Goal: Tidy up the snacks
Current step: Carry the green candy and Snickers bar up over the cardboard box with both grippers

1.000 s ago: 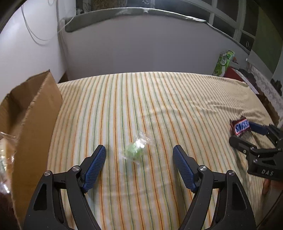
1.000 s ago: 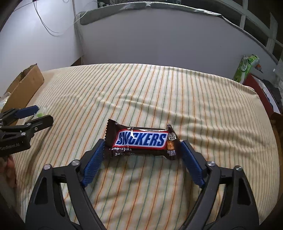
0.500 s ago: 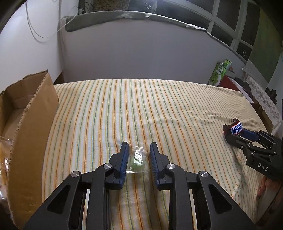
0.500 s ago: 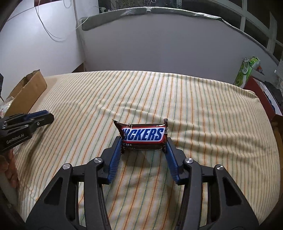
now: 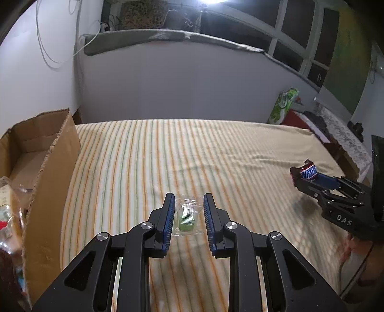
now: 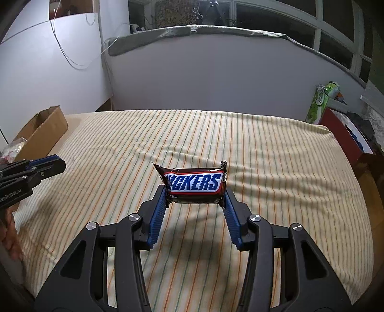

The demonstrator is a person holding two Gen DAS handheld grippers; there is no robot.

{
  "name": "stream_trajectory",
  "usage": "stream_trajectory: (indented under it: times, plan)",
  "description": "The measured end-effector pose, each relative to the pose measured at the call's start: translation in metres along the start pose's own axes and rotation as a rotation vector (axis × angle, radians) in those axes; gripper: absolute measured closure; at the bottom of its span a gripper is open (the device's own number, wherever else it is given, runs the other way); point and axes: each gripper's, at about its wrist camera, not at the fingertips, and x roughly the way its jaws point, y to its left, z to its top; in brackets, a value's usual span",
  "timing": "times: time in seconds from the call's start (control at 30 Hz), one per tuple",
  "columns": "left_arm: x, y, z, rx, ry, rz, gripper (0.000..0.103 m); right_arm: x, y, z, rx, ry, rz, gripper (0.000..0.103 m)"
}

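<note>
To the left of the left hand-held gripper (image 5: 186, 217), a cardboard box (image 5: 51, 168) is seen, its contents cut off. A green candy (image 5: 187, 216) is pinched between its fingers. A Snickers bar (image 6: 195, 183) is clamped endwise by the right hand-held gripper (image 6: 195, 199). Boxing both is judged outstanding.

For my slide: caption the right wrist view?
Right tool grips a Snickers bar above the striped bedspread.

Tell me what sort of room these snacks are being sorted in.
Probably a bedroom at home: the work surface looks like a bed under a striped sheet, set against a plain wall below dark windows, with a cardboard box of snacks at its edge.
</note>
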Motion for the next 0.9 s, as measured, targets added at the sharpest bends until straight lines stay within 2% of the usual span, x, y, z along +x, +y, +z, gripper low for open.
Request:
stream_trajectory:
  times: [0.27,0.53,0.7,0.9]
  plan:
    - [-0.040,-0.006,0.001,0.041,-0.072,-0.012,0.081,-0.043,0.018,-0.008,0.013,-0.049,-0.020,0.055]
    - [-0.121,-0.021,0.003,0.132,-0.251,0.040,0.081,-0.118,0.050,0.003,-0.026,-0.160,-0.051,0.055]
    - [-0.169,-0.019,0.002,0.138,-0.349,0.032,0.081,-0.162,0.076,0.006,-0.061,-0.218,-0.069,0.055]
    - [-0.205,-0.010,-0.003,0.116,-0.424,0.026,0.081,-0.188,0.101,0.006,-0.094,-0.241,-0.074,0.055]
